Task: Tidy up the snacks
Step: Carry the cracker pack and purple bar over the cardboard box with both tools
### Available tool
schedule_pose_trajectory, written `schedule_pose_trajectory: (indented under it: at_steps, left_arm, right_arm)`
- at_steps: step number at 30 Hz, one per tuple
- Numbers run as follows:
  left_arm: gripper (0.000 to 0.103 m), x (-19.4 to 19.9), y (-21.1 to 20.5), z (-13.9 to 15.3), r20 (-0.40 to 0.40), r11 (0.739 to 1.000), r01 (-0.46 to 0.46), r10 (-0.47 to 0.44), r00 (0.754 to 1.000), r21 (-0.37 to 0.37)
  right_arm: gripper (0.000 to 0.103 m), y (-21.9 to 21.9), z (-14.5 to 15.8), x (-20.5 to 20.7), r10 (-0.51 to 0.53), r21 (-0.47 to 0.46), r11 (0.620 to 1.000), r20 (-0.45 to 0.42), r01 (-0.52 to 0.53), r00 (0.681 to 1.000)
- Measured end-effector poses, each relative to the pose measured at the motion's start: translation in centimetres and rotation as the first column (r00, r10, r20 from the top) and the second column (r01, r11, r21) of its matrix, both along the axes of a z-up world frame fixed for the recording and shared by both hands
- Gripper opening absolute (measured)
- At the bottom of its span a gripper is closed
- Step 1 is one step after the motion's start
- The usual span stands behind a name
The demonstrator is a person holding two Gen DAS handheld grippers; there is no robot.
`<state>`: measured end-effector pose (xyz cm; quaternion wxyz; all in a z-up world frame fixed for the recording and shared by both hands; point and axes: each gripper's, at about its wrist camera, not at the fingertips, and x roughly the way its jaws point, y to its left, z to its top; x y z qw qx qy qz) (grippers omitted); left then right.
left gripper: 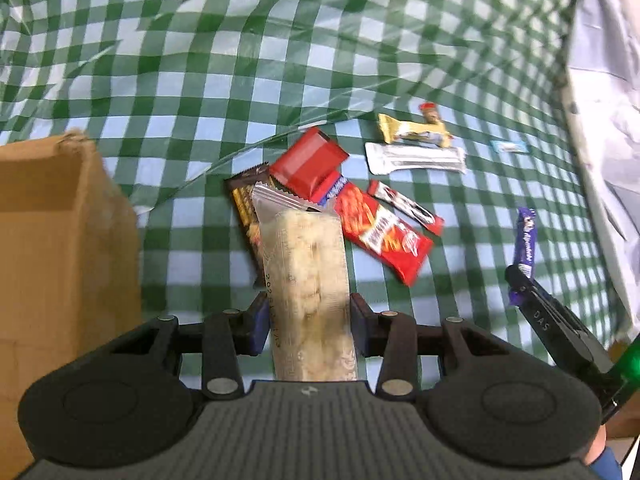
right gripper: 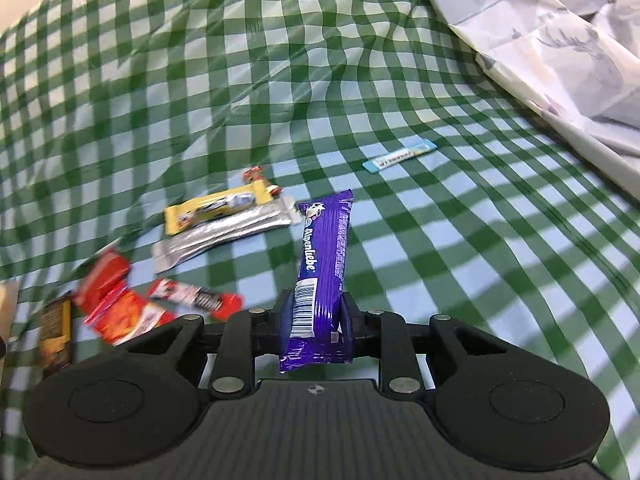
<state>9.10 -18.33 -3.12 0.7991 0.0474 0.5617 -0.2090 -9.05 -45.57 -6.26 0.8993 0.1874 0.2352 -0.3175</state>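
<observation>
The green-and-white checked tablecloth (left gripper: 280, 80) looks like thin glossy plastic sheeting, creased and catching light. The cardboard box (left gripper: 60, 220) is matt brown with a rough torn edge. The clear-wrapped rice bar (left gripper: 308, 280) sits in transparent shiny film. The purple Alpenliebe stick (right gripper: 324, 264) and the red cracker pack (left gripper: 380, 232) have glossy printed foil. The silver wrapper (left gripper: 416, 158) looks metallic. Both grippers' bodies are matt black plastic, ribbed on top, with small dull metal pins. The white printed sheet (right gripper: 560, 48) looks like soft matt cloth.
</observation>
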Motion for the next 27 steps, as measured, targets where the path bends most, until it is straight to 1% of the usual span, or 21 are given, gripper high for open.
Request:
schedule_pose_trajectory:
  at_steps: [2,5,8,11,13,16,20,25,27]
  left_arm:
    - [0.045,-1.8,1.4,1.4,0.019,1.000,0.016,-0.016,1.000,-0.007]
    - [0.045,-4.3,3.7,3.7,0.043,0.999,0.027,-0.026,0.999,-0.018]
    - [0.045,-7.3,6.6,6.1,0.070,0.999,0.031,-0.028,0.997,-0.038]
    - [0.045,-10.6,10.2,8.6,0.122,0.999,0.023,-0.017,0.992,-0.047]
    - [0.045,-12.5,12.5,9.7,0.152,0.999,0.004,0.001,0.988,-0.035]
    - [0.045,-15.2,16.8,11.0,0.174,0.999,-0.040,0.042,0.984,-0.018]
    - [0.045,-17.9,22.7,12.2,0.209,0.995,-0.103,0.102,0.972,-0.004]
    - [0.045,-21.2,28.0,12.7,0.276,0.984,-0.171,0.150,0.949,0.051]
    - [0.045,-22.3,29.4,12.7,0.294,0.982,-0.184,0.162,0.942,0.049]
  right_arm:
    - [0.026,1.6,0.8,-1.6,-0.002,0.024,1.000,0.020,0.001,1.000]
    - [0.026,4.6,2.5,-3.9,0.013,0.036,0.999,0.056,-0.015,0.998]
    - [0.026,8.7,4.6,-5.8,0.060,0.026,0.998,0.092,-0.062,0.994]
    - [0.026,13.4,6.9,-7.5,0.123,0.009,0.992,0.128,-0.126,0.984]
    - [0.026,16.7,8.2,-8.5,0.173,0.011,0.984,0.150,-0.176,0.974]
    - [0.026,21.5,9.8,-9.6,0.253,0.008,0.966,0.170,-0.258,0.952]
    - [0.026,27.9,11.6,-11.0,0.363,0.034,0.926,0.187,-0.375,0.913]
    - [0.026,34.2,12.6,-11.9,0.458,0.043,0.881,0.172,-0.471,0.872]
    - [0.026,36.3,12.6,-12.1,0.487,0.030,0.868,0.149,-0.496,0.861]
